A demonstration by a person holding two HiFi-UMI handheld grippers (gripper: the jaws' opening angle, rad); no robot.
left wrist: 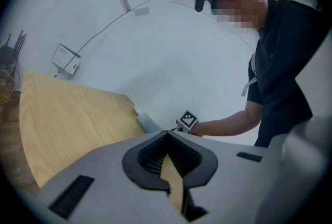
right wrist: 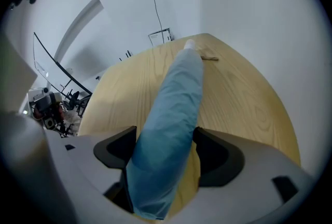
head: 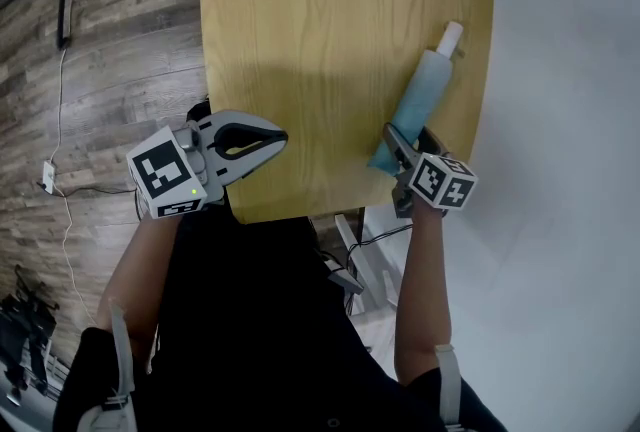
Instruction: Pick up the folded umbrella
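While the right gripper point(right wrist: 165, 151) has its jaws wide apart, the umbrella point(right wrist: 174, 109) lies between them, and the pads do not squeeze it yet. The umbrella is blue and folded. It lies flat near the right edge of the table point(head: 300, 40), with its white end pointing to the far edge. The gripper points down at the end of the umbrella closest to the table's near edge. To do this step well, I think the jaws should go down until the pads sit on both sides of the roll. Then they should close slowly, so the soft cloth does not slip out, and lift straight up from the table. The left gripper point(head: 268, 138) has its jaws closed with nothing in them. It hangs over the table's near left edge.
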